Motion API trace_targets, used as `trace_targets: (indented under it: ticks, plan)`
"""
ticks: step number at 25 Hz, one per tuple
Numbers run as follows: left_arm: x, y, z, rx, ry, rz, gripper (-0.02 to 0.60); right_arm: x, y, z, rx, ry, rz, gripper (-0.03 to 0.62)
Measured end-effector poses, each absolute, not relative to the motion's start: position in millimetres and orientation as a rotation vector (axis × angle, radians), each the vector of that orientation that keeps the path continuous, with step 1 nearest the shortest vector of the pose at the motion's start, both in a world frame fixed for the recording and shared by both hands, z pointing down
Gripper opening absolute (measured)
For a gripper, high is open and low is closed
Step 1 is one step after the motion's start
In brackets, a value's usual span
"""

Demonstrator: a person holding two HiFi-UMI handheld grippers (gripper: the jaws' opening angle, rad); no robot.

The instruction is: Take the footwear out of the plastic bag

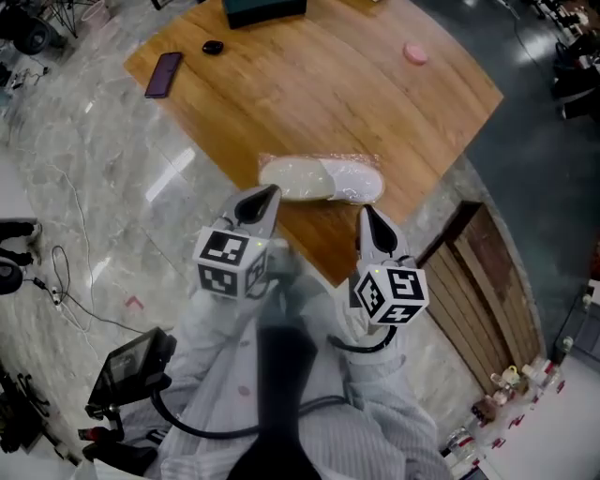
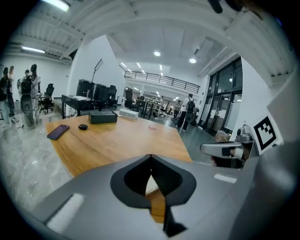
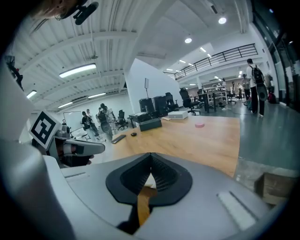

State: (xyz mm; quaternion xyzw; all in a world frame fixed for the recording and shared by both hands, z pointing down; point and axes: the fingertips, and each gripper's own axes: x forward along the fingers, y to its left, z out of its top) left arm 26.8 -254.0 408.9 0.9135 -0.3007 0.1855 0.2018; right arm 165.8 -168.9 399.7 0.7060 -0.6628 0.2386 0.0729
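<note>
the wood table [image 1: 309,94] bears a bag [image 1: 321,178] near its front corner, a phone [image 1: 163,74], a dark box [image 1: 264,9] and a pink disc [image 1: 415,53].

The left claw [image 1: 270,195] is a pale grey plastic shell tapering to two black jaws. In the left gripper view [image 2: 150,156] these have ribbed inner faces set in a black spade-shaped opening. The right claw [image 1: 367,214] is its twin, with the same ribbed black lining [image 3: 151,154]. Each bears a white cube printed with black square markers: the left marker cube [image 1: 232,260] and the right marker cube [image 1: 394,293]. The person wears pale, finely striped sleeves [image 1: 217,336]. A thin black cable [image 1: 183,424] curves across the clothing.
</note>
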Motion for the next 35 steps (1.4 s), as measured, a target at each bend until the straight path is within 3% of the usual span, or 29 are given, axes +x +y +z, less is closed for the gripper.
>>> trace_targets:
  ticks: [8, 10, 12, 16, 25, 33, 35]
  plan:
    - [28.9, -311.7, 483.5, 2.34, -0.703, 0.673, 0.013, 255.8, -182.7, 487.2, 1.926, -1.902, 1.235, 0.014]
    - [22.4, -317.2, 501.0, 2.266, -0.675, 0.693, 0.085, 272.0, -182.1, 507.7, 1.816, -1.919, 1.423, 0.019]
    - [14.8, -321.0, 517.5, 2.19, -0.652, 0.701, 0.115, 281.1, -184.1, 525.6, 1.688, -1.95, 1.59, 0.085]
    - [10.7, -322.8, 557.8, 2.059, -0.54, 0.741, 0.234, 293.0, -196.2, 561.4, 1.497, -1.998, 1.784, 0.097]
    - [20.4, -312.6, 594.7, 1.936, -0.356, 0.873, 0.234, 289.4, -212.5, 587.5, 1.181, -2.029, 1.84, 0.089]
    - [18.7, -308.4, 590.6, 1.9, -0.295, 0.865, 0.178, 286.5, -205.3, 584.5, 0.989, -2.102, 1.895, 0.136]
    - [18.7, -307.7, 588.4, 1.902, -0.275, 0.866, 0.172, 284.1, -204.3, 583.1, 0.955, -2.111, 1.886, 0.12]
